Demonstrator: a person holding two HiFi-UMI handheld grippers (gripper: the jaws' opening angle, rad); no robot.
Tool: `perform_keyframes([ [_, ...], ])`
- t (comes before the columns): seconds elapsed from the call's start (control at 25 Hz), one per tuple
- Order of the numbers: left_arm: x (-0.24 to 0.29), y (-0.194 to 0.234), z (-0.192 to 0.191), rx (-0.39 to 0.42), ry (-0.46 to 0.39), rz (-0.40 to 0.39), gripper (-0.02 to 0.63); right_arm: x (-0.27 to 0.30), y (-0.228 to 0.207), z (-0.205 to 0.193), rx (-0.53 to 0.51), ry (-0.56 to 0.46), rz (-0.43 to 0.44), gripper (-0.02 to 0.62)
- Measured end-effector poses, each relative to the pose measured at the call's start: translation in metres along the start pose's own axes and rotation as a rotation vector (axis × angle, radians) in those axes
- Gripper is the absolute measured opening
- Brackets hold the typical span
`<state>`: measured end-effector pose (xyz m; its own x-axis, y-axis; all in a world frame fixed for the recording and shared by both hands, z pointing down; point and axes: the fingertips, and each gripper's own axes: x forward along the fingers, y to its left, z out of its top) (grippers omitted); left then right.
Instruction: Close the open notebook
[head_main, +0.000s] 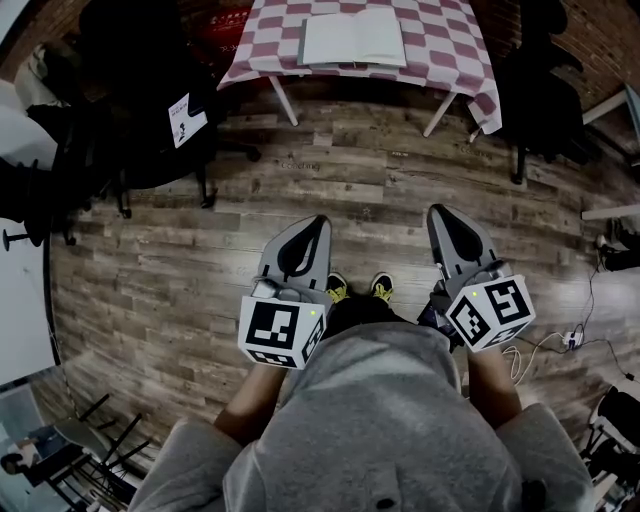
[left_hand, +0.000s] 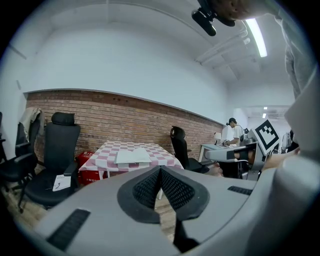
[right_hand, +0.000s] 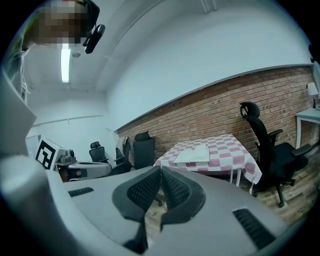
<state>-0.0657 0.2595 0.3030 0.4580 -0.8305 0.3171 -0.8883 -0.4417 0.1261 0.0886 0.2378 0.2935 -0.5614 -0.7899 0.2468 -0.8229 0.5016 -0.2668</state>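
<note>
An open white notebook (head_main: 352, 39) lies flat on a table with a red-and-white checked cloth (head_main: 448, 40) at the far side of the room. The notebook (left_hand: 132, 156) shows small and distant in the left gripper view, and the same notebook (right_hand: 194, 155) in the right gripper view. My left gripper (head_main: 313, 222) is held low near my body, jaws shut with nothing between them. My right gripper (head_main: 441, 211) is beside it, its jaws shut and empty too. Both point toward the table across a stretch of wooden floor.
Black office chairs stand left (head_main: 130, 100) and right (head_main: 545, 90) of the table. A red box (left_hand: 87, 167) sits under the table's left side. Cables and a power strip (head_main: 570, 338) lie on the floor at right. A person (left_hand: 231, 134) sits at a far desk.
</note>
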Motion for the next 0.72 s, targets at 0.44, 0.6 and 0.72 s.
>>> perform_keyframes([
  [0.44, -0.009, 0.025, -0.001, -0.010, -0.013, -0.003, 0.011, 0.017, 0.023, -0.001, -0.008, 0.005, 0.003, 0.031],
  [0.6, -0.015, 0.034, -0.001, -0.009, -0.014, -0.010, 0.011, 0.022, 0.032, 0.000, 0.010, -0.002, 0.002, 0.031],
  [0.72, -0.015, 0.040, -0.006, -0.005, -0.008, -0.014, 0.011, 0.025, 0.036, -0.001, 0.007, -0.001, -0.004, 0.031],
])
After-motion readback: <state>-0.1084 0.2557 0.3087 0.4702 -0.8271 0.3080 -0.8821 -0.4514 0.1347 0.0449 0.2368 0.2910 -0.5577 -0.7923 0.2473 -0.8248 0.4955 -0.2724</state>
